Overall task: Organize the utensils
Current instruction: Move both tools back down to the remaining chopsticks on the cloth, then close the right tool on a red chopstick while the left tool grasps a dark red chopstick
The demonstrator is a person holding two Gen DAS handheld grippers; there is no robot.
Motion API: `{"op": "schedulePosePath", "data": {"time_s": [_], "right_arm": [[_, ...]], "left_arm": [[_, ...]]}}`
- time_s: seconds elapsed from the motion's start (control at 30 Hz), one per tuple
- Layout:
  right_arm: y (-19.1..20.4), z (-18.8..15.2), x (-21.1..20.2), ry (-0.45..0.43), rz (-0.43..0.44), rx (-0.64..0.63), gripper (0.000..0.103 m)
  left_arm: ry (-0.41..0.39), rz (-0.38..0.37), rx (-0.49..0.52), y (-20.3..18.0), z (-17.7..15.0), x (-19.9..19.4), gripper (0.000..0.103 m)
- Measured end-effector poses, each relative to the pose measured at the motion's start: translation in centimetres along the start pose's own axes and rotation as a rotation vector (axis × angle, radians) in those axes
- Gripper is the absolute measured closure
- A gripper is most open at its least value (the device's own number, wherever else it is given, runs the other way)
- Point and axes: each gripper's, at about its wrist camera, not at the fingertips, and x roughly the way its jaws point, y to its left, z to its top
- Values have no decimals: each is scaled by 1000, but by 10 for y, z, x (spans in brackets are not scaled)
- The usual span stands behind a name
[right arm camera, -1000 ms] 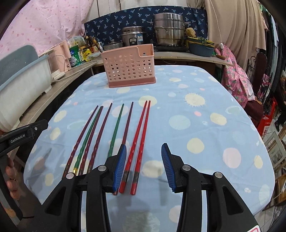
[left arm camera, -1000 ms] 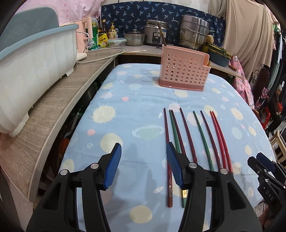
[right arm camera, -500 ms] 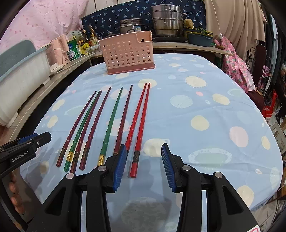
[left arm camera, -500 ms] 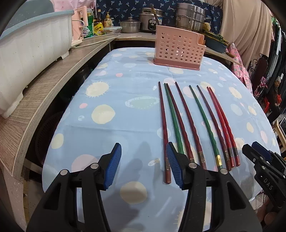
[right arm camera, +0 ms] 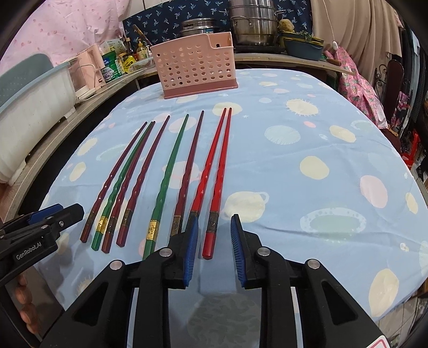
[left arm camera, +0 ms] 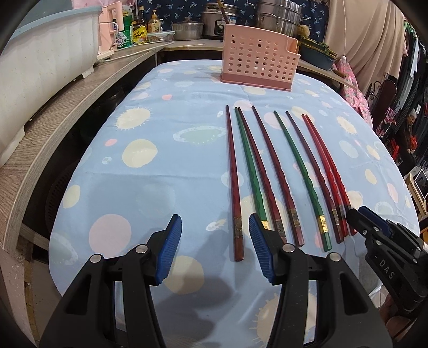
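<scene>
A home kitchen: steel pots (left arm camera: 278, 14), a rice cooker (left arm camera: 214, 16) and sauce bottles (left arm camera: 140, 25) crowd the wooden worktop (left arm camera: 67, 112).

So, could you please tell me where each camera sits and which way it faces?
Left wrist: on the left tongs, looking down the table at the chopsticks and pink basket; right tongs at right edge.
Right wrist: on the right tongs, jaws closing around a red chopstick; left tongs, fingers at left.
Shared: chopsticks, basket, tablecloth.
</scene>
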Motion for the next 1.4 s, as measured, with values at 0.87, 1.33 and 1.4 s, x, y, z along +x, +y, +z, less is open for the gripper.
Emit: {"op": "schedulePosePath", "data": {"time_s": [0.87, 1.33, 1.4], "right_arm": [[-6, -2, 1, -9, -7, 2, 93], [-10, -3, 1, -12, -10, 6, 97], [-10, -3, 1, -13, -13, 7, 97]], "left_arm": [[39, 19, 13, -4, -10, 13, 55], [55, 11, -1, 2, -7, 12, 94], [58, 4, -3, 3, -6, 13, 94]]}}
